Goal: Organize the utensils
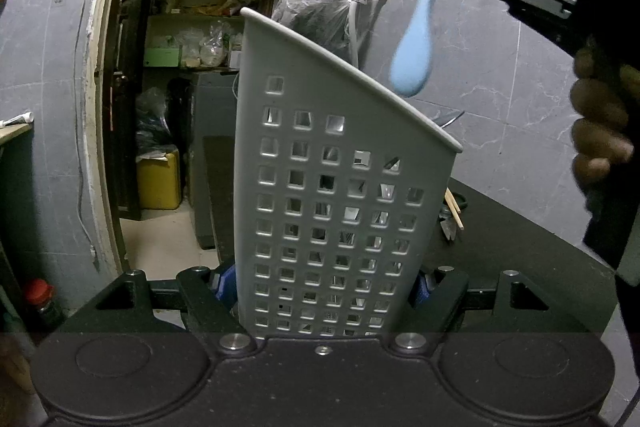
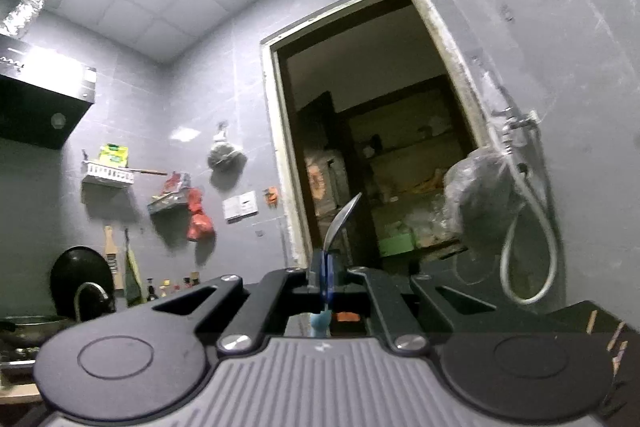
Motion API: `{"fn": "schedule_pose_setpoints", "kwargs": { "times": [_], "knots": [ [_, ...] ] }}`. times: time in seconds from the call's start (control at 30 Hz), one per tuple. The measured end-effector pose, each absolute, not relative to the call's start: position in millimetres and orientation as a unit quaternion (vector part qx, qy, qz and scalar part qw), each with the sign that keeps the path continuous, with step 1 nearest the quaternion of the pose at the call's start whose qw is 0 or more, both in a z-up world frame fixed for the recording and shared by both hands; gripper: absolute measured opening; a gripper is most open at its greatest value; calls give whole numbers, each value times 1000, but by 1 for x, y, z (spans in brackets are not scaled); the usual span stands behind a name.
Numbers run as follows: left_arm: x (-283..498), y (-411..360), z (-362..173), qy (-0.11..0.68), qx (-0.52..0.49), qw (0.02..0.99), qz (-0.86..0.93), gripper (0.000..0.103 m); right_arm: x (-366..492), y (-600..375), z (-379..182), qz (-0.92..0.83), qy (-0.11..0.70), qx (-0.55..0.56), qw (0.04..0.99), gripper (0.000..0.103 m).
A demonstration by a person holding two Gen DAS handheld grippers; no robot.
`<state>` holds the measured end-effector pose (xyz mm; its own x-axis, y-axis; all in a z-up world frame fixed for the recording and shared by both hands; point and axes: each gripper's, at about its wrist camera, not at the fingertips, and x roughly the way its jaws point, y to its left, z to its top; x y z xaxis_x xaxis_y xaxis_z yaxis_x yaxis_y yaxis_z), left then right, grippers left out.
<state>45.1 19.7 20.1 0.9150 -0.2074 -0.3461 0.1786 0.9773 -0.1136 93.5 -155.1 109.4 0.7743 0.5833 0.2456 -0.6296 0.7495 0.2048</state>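
Left gripper [image 1: 320,291] clamped on the base of the grey perforated caddy [image 1: 340,187], upright on the dark counter [image 1: 520,247]; right gripper [image 2: 325,279] pinched shut on a blue-handled spoon [image 1: 414,55] — light, stiff, smooth — raised above the caddy's right rim, best held at the neck.

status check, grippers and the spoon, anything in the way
Left gripper clamped on grey caddy. Right gripper shut on spoon, blue handle hanging above caddy's rim. Nothing between spoon and caddy.
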Motion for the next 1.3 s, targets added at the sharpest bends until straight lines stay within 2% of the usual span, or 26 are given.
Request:
{"fn": "schedule_pose_setpoints", "kwargs": {
  "times": [0.53,1.3],
  "knots": [
    [51,19,17,183,-41,977,-100,78,78,-115,73,318,-56,49,945,2],
    [51,19,17,183,-41,977,-100,78,74,-115,49,323,-2,35,946,3]
  ]
}}
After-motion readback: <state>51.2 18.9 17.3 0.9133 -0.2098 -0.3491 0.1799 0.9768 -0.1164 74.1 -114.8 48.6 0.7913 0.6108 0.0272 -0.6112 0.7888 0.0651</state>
